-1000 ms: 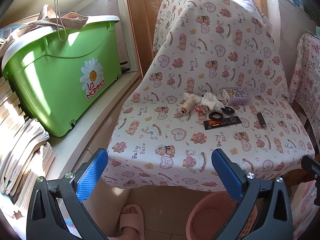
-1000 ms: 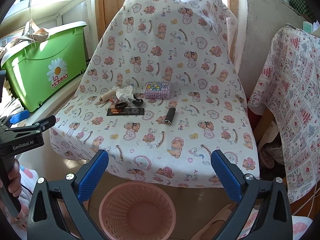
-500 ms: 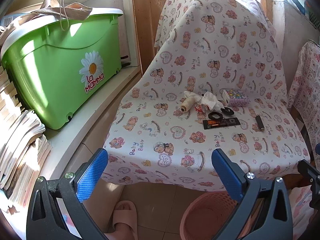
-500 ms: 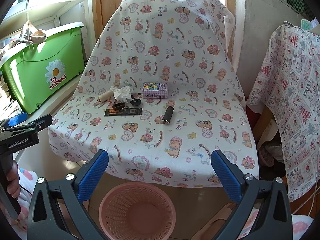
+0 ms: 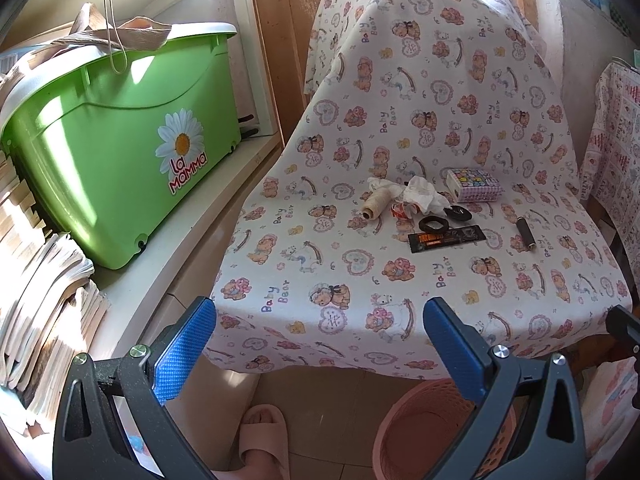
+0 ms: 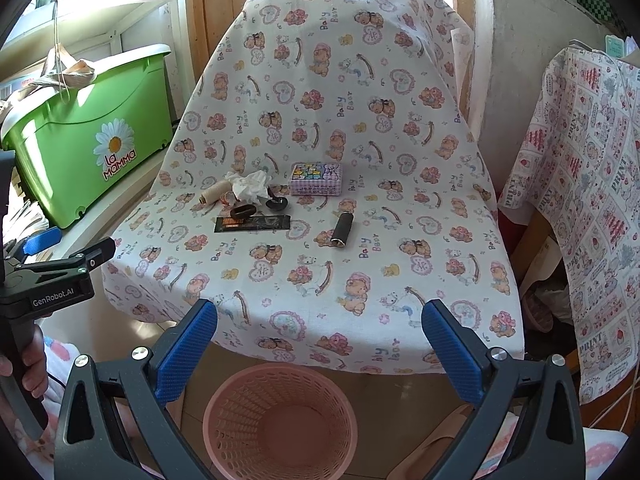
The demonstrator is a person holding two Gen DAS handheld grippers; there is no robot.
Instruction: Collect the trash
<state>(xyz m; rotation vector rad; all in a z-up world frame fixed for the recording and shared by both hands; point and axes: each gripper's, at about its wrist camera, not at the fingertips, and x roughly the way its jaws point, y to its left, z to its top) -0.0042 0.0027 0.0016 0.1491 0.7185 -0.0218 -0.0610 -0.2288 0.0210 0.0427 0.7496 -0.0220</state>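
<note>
1. The trash lies in a cluster on the cloth-covered chair seat [image 6: 320, 280]: a crumpled white tissue [image 6: 250, 188], a flat black wrapper [image 6: 252, 224] just in front of it, and two small black rings [image 6: 243, 211].
2. A thread spool [image 6: 210, 195] sits beside the tissue, a patterned box [image 6: 317, 178] behind the cluster, and a dark cylinder [image 6: 343, 230] apart to the right. Whether these count as trash cannot be told.
3. The pink basket [image 6: 280, 416] stands on the floor below the seat's front edge, judged to be placed so items drop straight in. It appears empty.
4. The left gripper [image 5: 320, 340] and right gripper [image 6: 320, 344] both stand wide apart, holding nothing, short of the seat edge.
5. A green bin [image 5: 120, 160] on the side shelf and a draped cloth [image 6: 592, 200] flank the chair; neither blocks the reach.
</note>
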